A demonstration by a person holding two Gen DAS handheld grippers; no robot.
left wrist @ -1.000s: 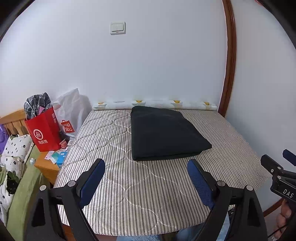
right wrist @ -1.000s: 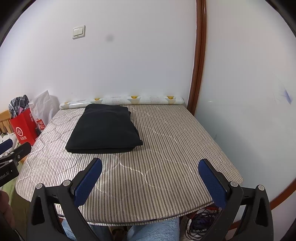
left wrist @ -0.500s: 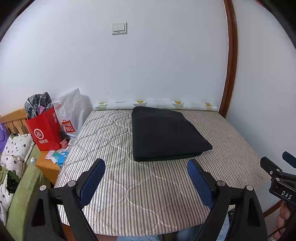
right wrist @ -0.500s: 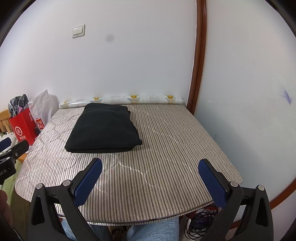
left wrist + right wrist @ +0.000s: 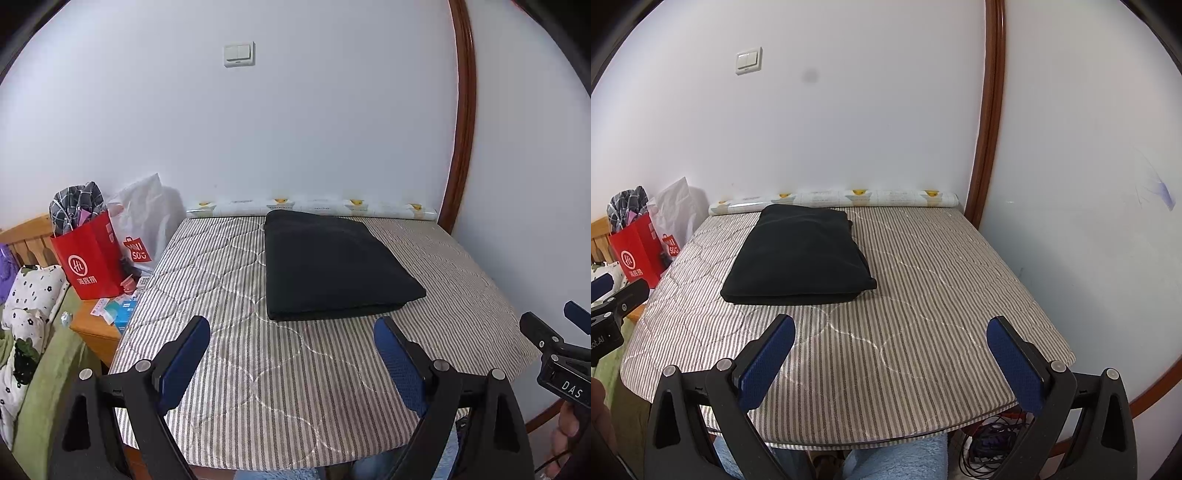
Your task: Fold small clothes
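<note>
Both grippers, left (image 5: 291, 343) and right (image 5: 891, 343), gape wide, empty, w/ folded black garment (image 5: 332, 264) on striped table (image 5: 280, 387), far side. Risk: snagging top layer undoes fold; layers prob. loose.

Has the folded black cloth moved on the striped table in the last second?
No. The black cloth keeps its far edge against the patterned roll by the wall, in both views. Small shifts in the picture come from the cameras, not the cloth.

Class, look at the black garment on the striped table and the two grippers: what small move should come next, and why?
Probably none on this piece: the black garment already lies folded flat on the table, and the left gripper and right gripper are open, holding nothing.
</note>
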